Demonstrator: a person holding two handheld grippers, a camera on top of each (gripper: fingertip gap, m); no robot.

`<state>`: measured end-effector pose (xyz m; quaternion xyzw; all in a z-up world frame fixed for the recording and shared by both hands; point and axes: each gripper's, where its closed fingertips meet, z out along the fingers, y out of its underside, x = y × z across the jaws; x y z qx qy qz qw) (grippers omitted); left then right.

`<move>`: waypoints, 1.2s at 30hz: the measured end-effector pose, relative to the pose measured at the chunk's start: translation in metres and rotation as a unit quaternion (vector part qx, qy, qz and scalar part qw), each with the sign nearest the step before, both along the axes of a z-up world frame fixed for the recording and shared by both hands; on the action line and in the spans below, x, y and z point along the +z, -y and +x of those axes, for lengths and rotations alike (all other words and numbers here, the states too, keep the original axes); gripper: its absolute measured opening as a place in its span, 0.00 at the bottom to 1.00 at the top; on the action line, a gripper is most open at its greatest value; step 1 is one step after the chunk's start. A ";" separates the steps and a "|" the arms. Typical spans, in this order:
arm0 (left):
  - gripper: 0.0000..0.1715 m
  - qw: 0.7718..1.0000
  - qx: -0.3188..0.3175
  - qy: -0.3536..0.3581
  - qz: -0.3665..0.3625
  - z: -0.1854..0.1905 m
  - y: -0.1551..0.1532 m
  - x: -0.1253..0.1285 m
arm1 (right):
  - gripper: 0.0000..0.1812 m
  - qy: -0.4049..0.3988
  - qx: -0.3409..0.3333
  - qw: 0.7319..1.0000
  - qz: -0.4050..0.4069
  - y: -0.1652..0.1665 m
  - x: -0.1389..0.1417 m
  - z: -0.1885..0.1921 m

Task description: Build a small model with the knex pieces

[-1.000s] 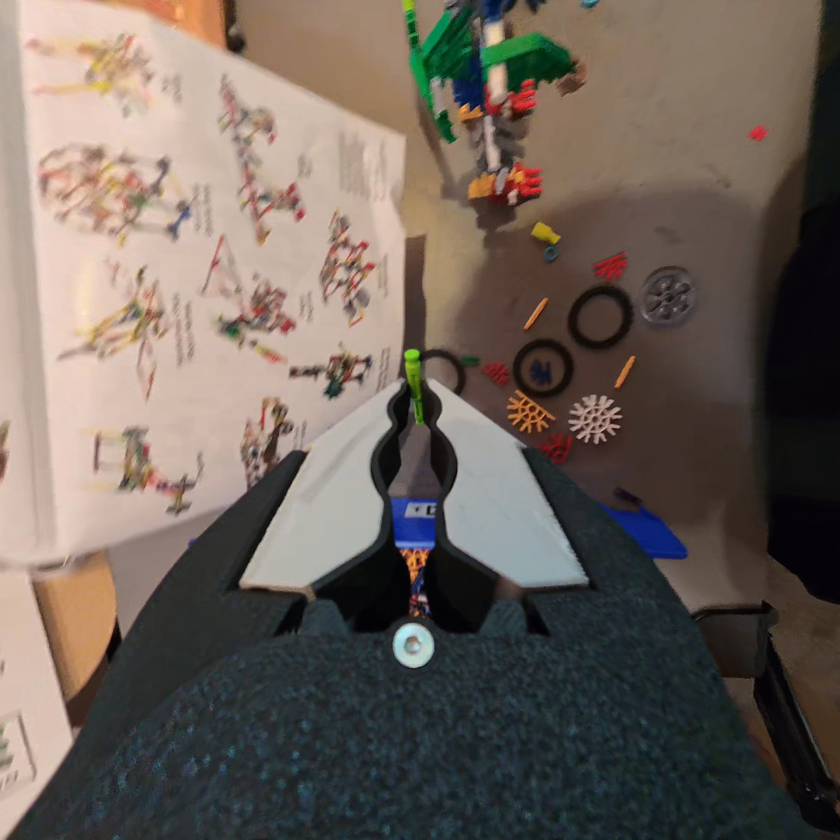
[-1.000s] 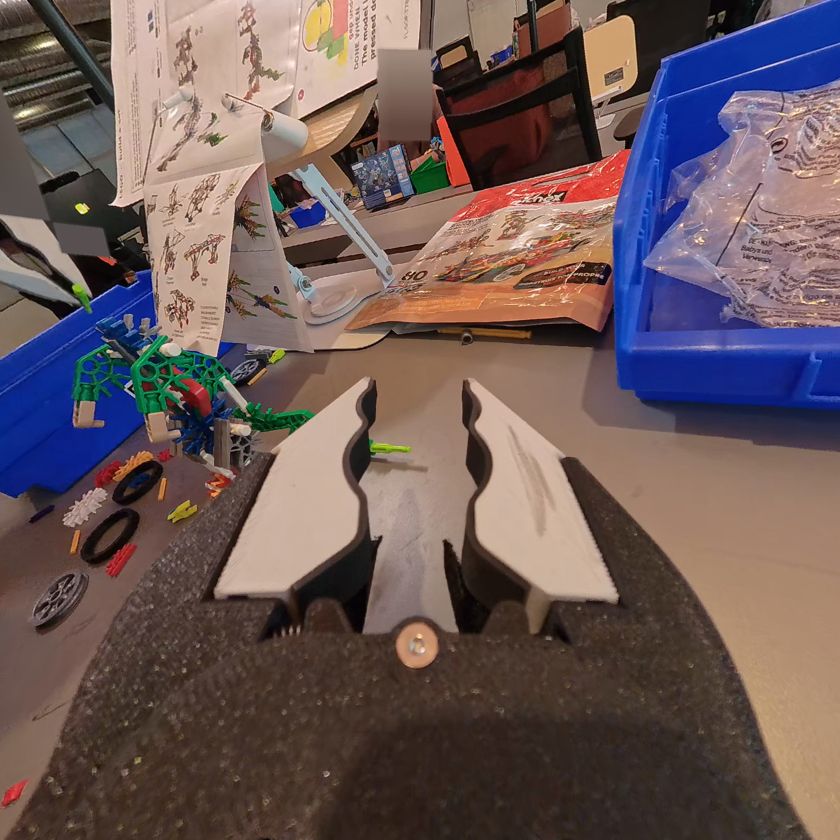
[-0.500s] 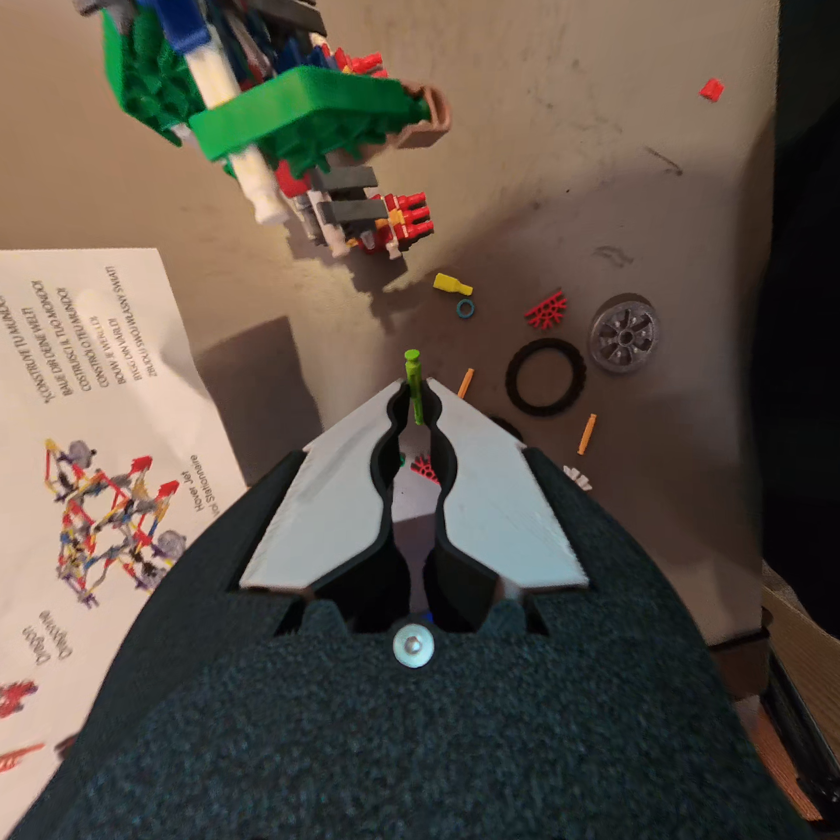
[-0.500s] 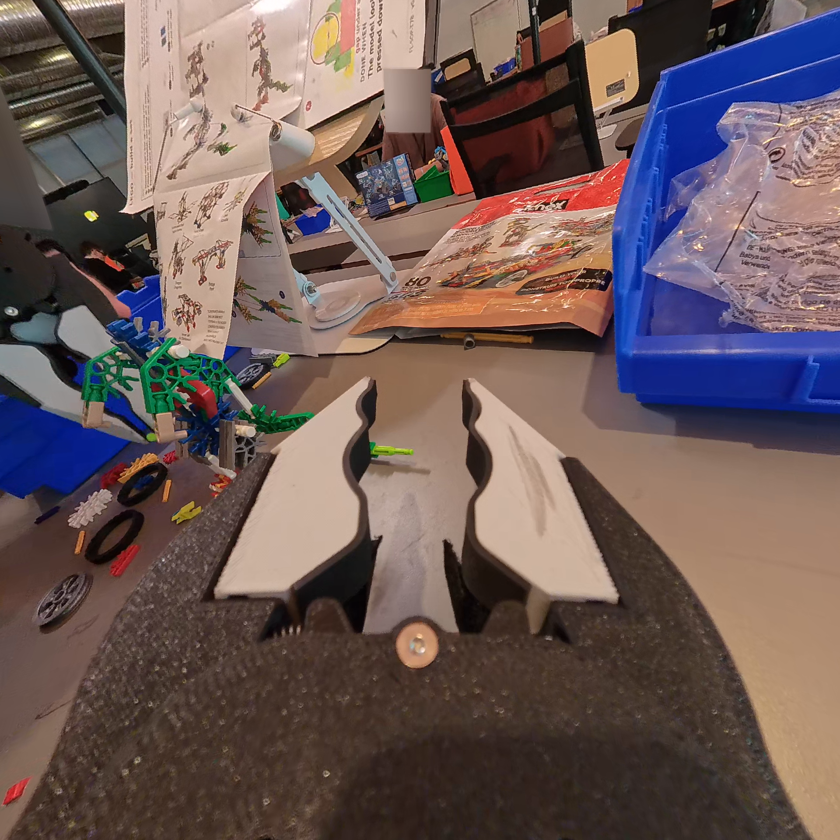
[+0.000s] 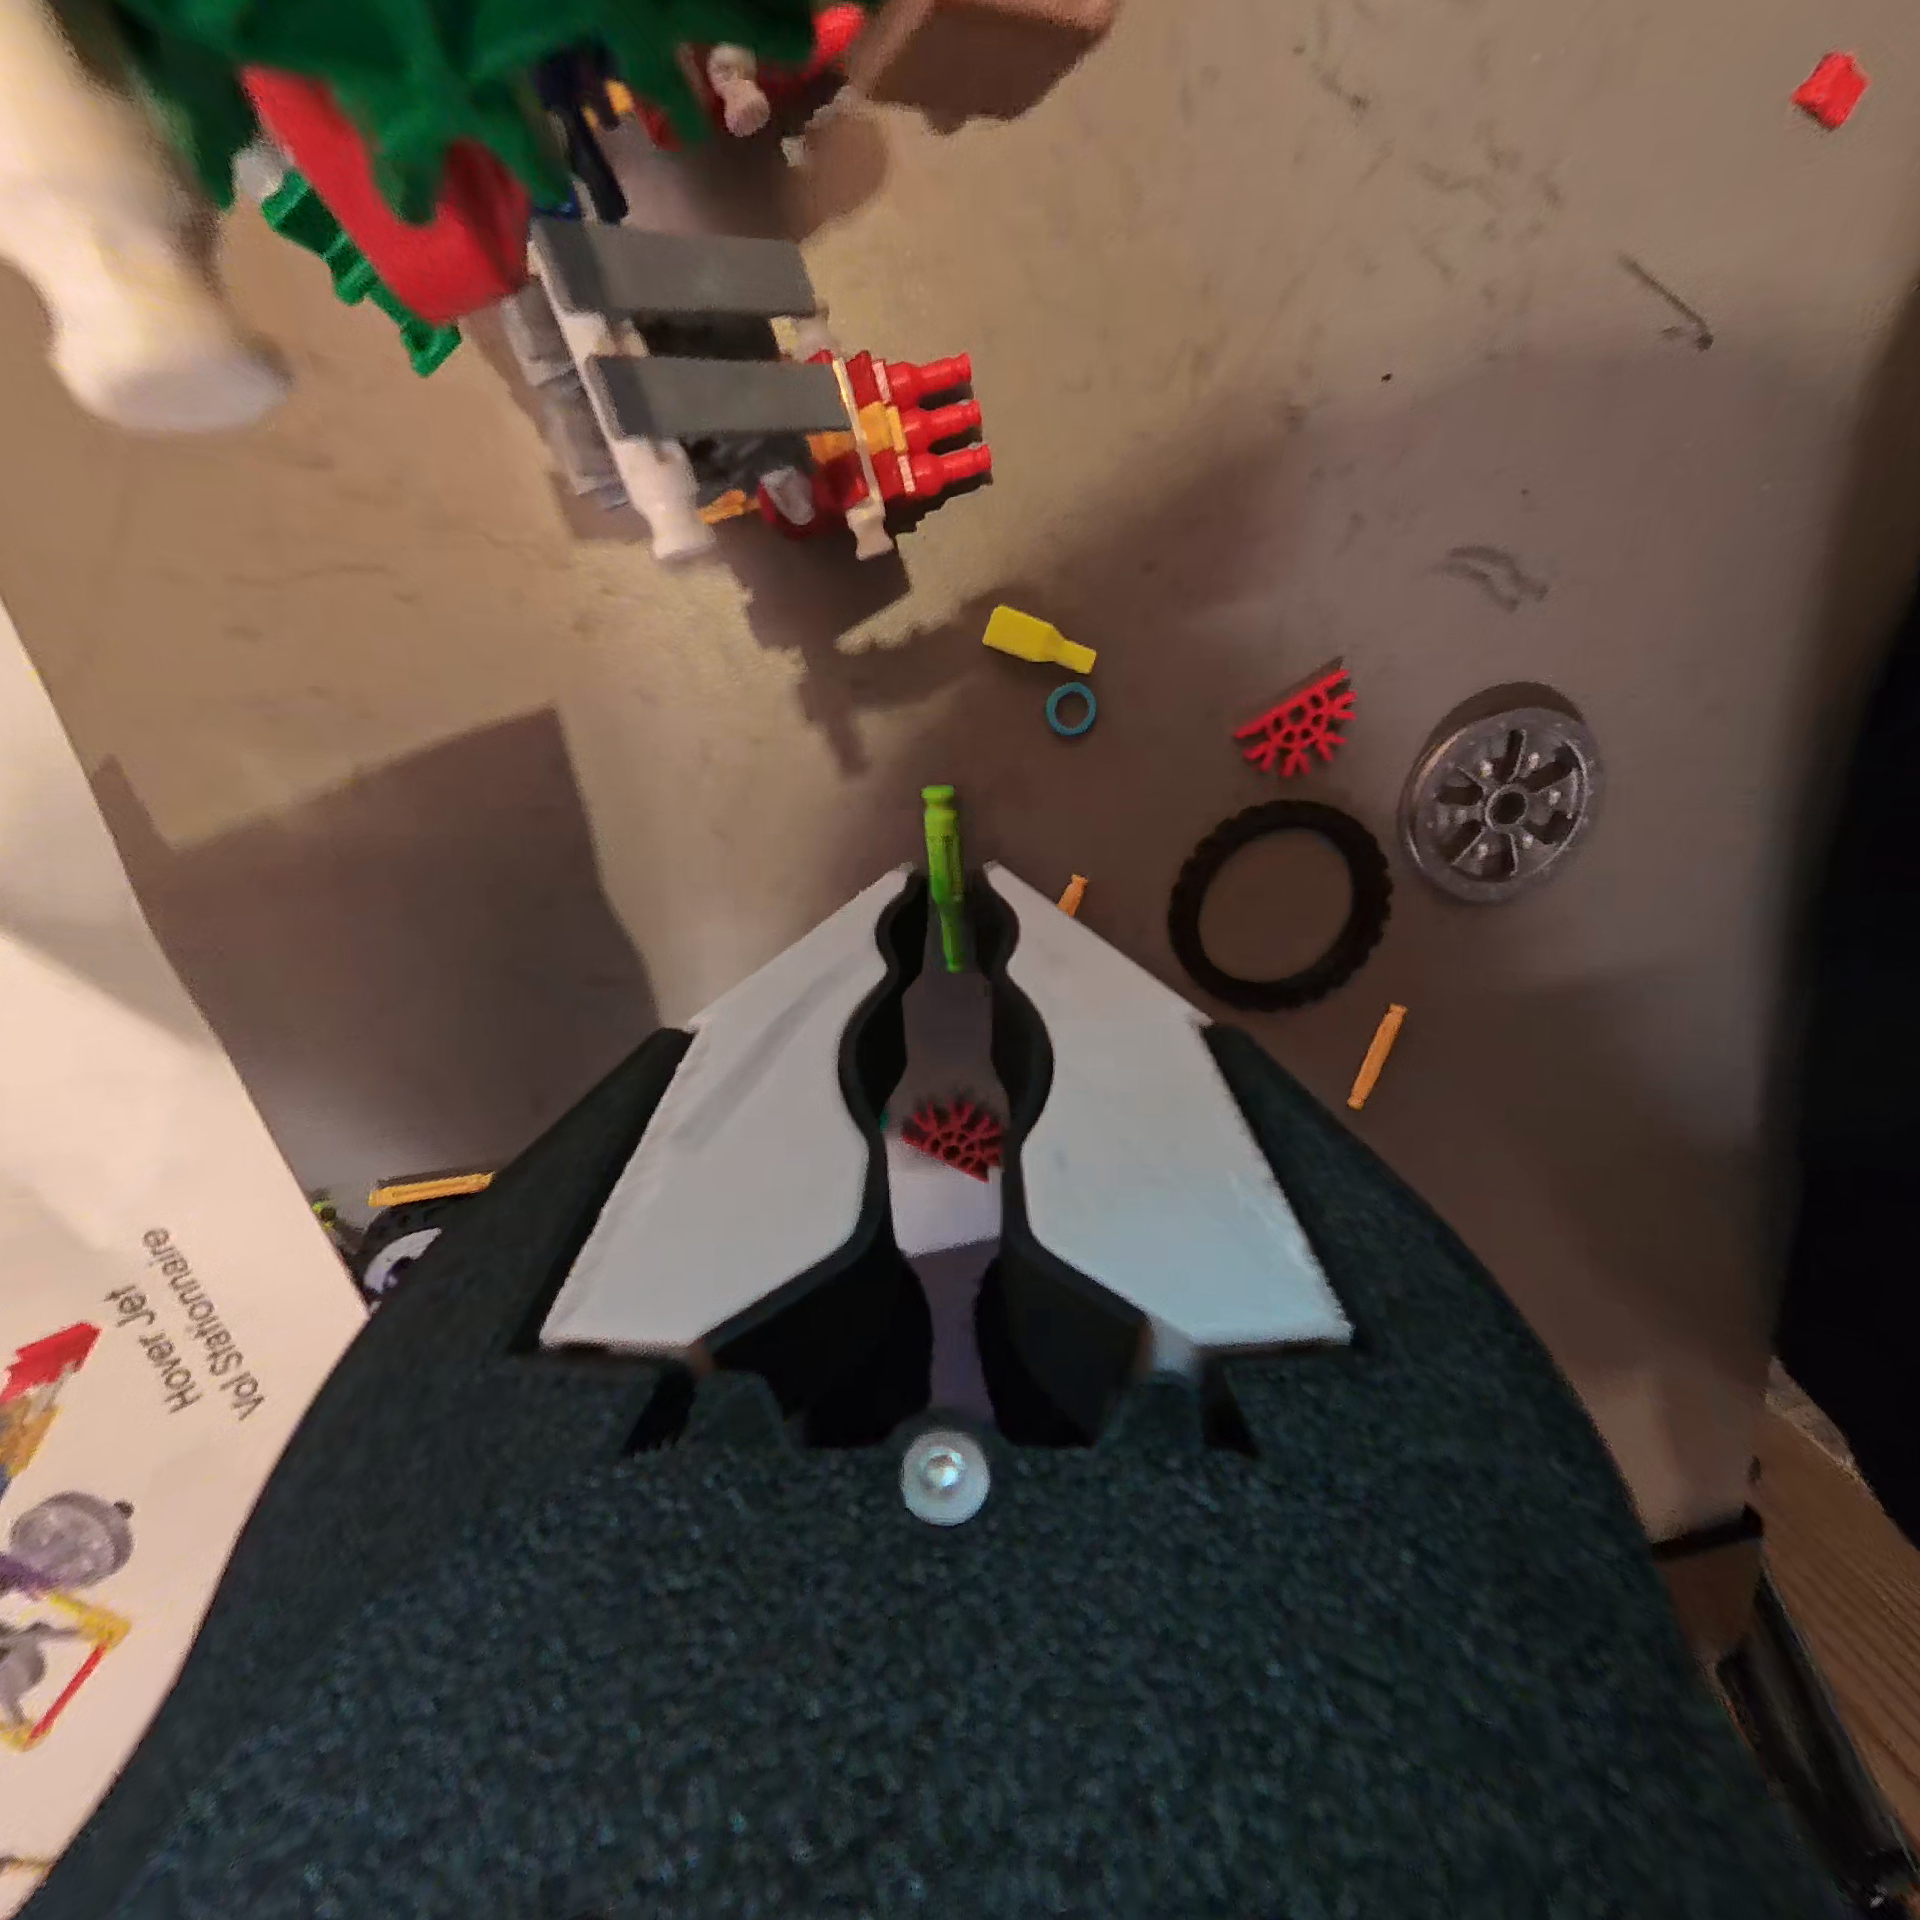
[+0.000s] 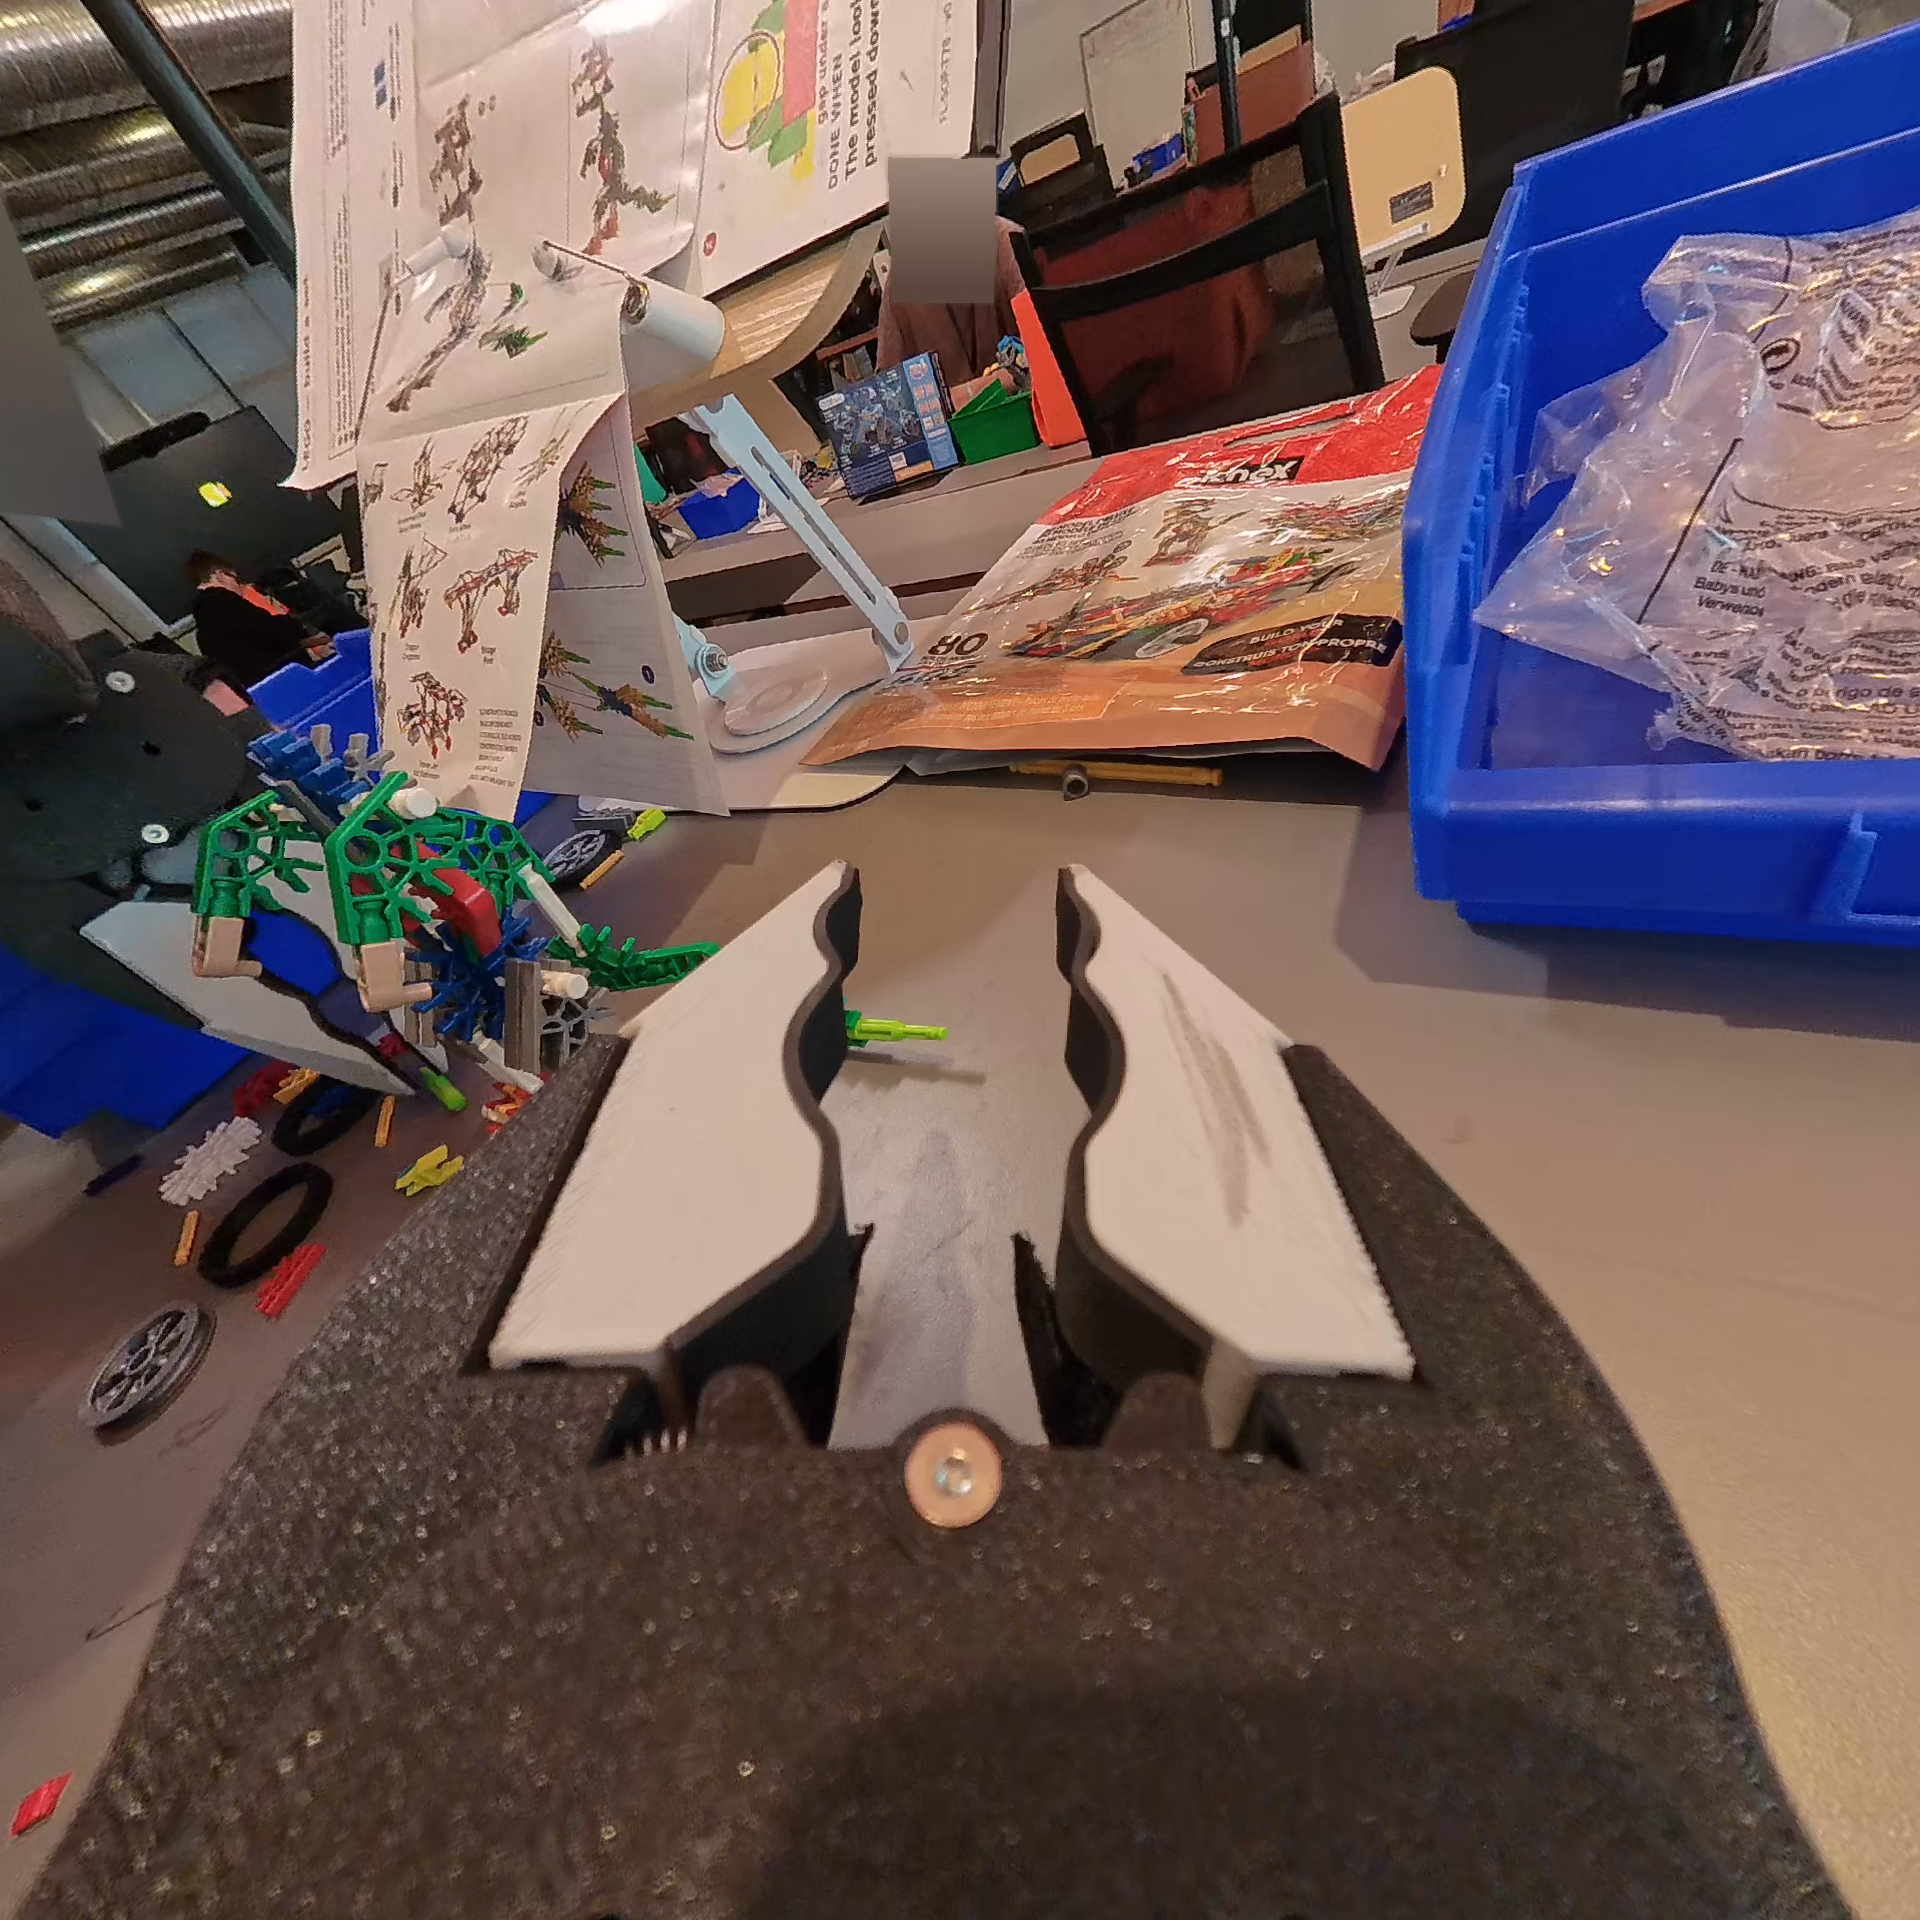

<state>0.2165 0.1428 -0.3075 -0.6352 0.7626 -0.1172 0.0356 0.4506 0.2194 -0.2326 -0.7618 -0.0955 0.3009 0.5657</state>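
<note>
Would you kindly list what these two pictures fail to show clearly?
- Left wrist view: model blurred and cut by the top edge.
- Left wrist view: red connector partly hidden by the left gripper, shut on a green rod.
- Right wrist view: second rod partly behind the open right gripper.

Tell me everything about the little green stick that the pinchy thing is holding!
The green stick is a short, bright lime rod that looks like plastic, with a small knob at its far end and ridges along its shaft. The left gripper is shut on its lower part, so its knobbed end pokes out past the fingertips. It hangs above the grey table and touches nothing but the fingers. From the right wrist view its tip shows just below the toy model.
</note>
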 end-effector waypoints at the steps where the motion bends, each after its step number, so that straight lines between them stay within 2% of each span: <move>1: 0.04 1.000 0.004 0.001 0.003 0.001 -0.001 -0.001 | 0.21 0.000 0.000 1.000 0.000 0.000 0.000 0.000; 5: 0.07 1.000 0.011 0.006 0.002 0.001 -0.001 -0.001 | 0.21 0.000 0.000 1.000 0.000 0.000 0.000 0.000; 9: 0.08 0.999 0.025 0.030 0.002 0.005 -0.002 0.011 | 0.21 -0.002 0.000 1.000 0.000 0.000 0.000 0.000; 15: 0.07 0.992 0.049 0.114 -0.016 0.007 -0.001 0.056 | 0.21 -0.002 0.000 1.000 0.000 0.000 0.000 0.000; 19: 0.06 0.985 0.083 0.154 -0.007 -0.010 -0.012 0.088 | 0.21 -0.001 0.001 1.000 -0.002 0.000 -0.001 0.000; 23: 0.07 0.976 0.127 0.177 0.012 -0.045 -0.032 0.121 | 0.21 0.000 0.002 1.000 -0.004 0.000 -0.001 0.000; 28: 0.07 0.962 0.212 0.146 0.089 -0.126 -0.077 0.148 | 0.21 0.004 0.006 1.000 -0.010 -0.001 -0.003 -0.002; 32: 0.08 0.954 0.260 0.106 0.108 -0.187 -0.094 0.148 | 0.21 0.007 0.009 1.000 -0.018 -0.001 -0.006 -0.003; 36: 0.11 0.955 0.276 0.055 0.093 -0.229 -0.091 0.125 | 0.21 0.012 0.013 0.999 -0.029 -0.002 -0.009 -0.005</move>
